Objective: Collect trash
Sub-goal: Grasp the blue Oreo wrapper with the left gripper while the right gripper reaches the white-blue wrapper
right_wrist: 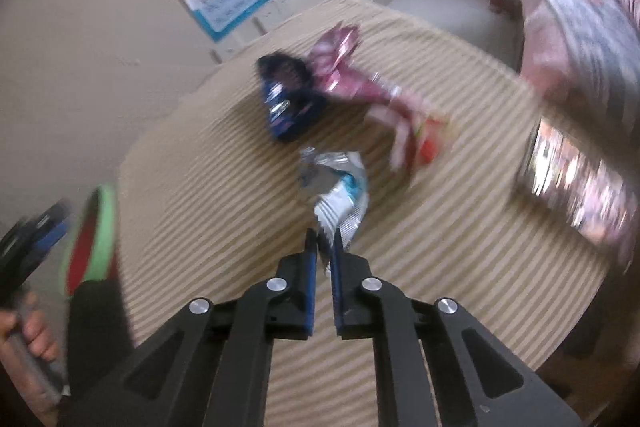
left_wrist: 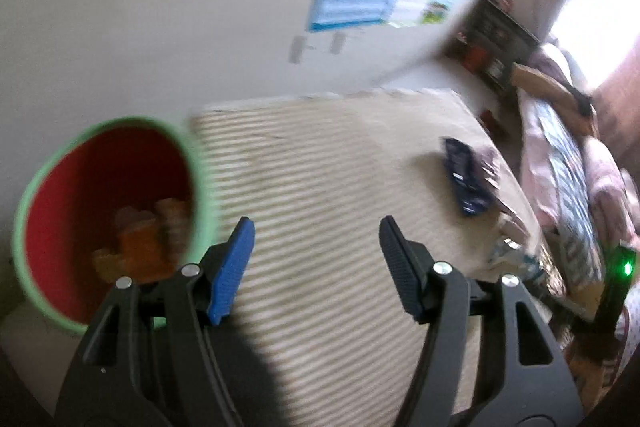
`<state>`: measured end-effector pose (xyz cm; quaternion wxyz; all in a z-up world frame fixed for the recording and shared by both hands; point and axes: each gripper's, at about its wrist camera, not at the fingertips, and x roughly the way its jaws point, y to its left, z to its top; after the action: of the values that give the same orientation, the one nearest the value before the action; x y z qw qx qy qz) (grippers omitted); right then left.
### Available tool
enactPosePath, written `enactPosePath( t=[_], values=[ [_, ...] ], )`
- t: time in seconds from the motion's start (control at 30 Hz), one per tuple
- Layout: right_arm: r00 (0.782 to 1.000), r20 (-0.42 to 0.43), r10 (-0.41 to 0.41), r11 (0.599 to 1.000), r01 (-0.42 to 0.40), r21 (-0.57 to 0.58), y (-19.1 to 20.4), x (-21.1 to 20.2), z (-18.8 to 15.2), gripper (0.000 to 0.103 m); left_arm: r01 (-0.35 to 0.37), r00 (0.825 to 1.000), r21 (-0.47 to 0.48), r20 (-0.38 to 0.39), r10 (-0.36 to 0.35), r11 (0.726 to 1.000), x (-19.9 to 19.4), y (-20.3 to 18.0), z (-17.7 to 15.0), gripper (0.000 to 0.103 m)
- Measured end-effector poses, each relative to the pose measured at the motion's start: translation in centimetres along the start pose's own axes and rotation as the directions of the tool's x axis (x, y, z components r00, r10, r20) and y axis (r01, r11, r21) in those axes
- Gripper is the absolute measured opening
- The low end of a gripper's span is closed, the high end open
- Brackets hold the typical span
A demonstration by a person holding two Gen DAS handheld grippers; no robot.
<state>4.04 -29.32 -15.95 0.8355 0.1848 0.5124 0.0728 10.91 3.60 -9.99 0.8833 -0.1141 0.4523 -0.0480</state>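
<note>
At the near middle of the striped worktop (right_wrist: 400, 287), my right claw (right_wrist: 325, 241) is closed narrow on the lower edge of a silver and blue wrapper (right_wrist: 340, 193). The pads pinch only a thin corner of the foil, so I judge the grip is weak. To do this step well, I should lift slowly and straight up, keep the squeeze firm, and see that the whole wrapper comes free of the cloth before I swing toward the bin (right_wrist: 94, 239) at nine o'clock. The bin has a green rim and a red inside.

My left claw (left_wrist: 316, 251) stands wide and holds nothing. It hangs over bare cloth, with the bin just at its nine o'clock side.

More trash waits on the worktop: a dark blue wrapper (right_wrist: 286, 99) at eleven o'clock of the silver one, and a pink wrapper (right_wrist: 360, 83) at one o'clock, touching the blue one.

The left view looks down into the bin and shows orange and pale pieces already at the bottom; the right view shows only the rim from the side. The right view shows the pinch itself, the pink wrapper whole and a hand (right_wrist: 36, 335) on the other handle. The left view gives only a blurred glimpse of the silver wrapper at its four o'clock edge.
</note>
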Motion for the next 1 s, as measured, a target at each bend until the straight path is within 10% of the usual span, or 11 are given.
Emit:
enactPosePath(
  t=[0.27, 0.37, 0.73, 0.83, 0.9, 1.0],
  values=[
    [0.987, -0.030, 0.155, 0.985, -0.152, 0.086, 1.1, -0.5, -2.8, 0.009, 0.087, 0.995, 0.190, -0.058, -0.077, 0.978, 6.9, -11.8, 1.4, 0.062],
    [0.983, -0.016, 0.184, 0.976, -0.180, 0.126, 0.2, -0.7, -2.9, 0.037, 0.108, 0.993, 0.247, -0.079, -0.092, 0.963, 9.4, -15.5, 2.2, 0.062],
    [0.966, 0.086, 0.243, 0.922, -0.257, 0.291, -4.8, -1.7, -2.8, 0.042, 0.010, 0.973, 0.315, -0.221, 0.063, 0.949, 19.0, -20.5, 2.0, 0.061],
    [0.967, 0.079, 0.243, 0.928, -0.255, 0.271, -4.4, -1.7, -2.7, 0.043, 0.002, 0.960, 0.283, -0.270, 0.077, 0.959, 20.6, -19.9, 2.4, 0.044],
    [0.968, 0.072, 0.242, 0.928, -0.252, 0.273, -4.4, -1.4, -2.6, 0.043, -0.001, 0.963, 0.262, -0.260, 0.071, 0.965, 20.4, -19.5, 2.7, 0.016],
    [0.968, 0.066, 0.241, 0.926, -0.250, 0.282, -4.6, -0.8, -2.0, 0.044, 0.013, 0.963, 0.255, -0.264, 0.056, 0.967, 19.7, -18.5, 2.8, 0.010]
  ],
)
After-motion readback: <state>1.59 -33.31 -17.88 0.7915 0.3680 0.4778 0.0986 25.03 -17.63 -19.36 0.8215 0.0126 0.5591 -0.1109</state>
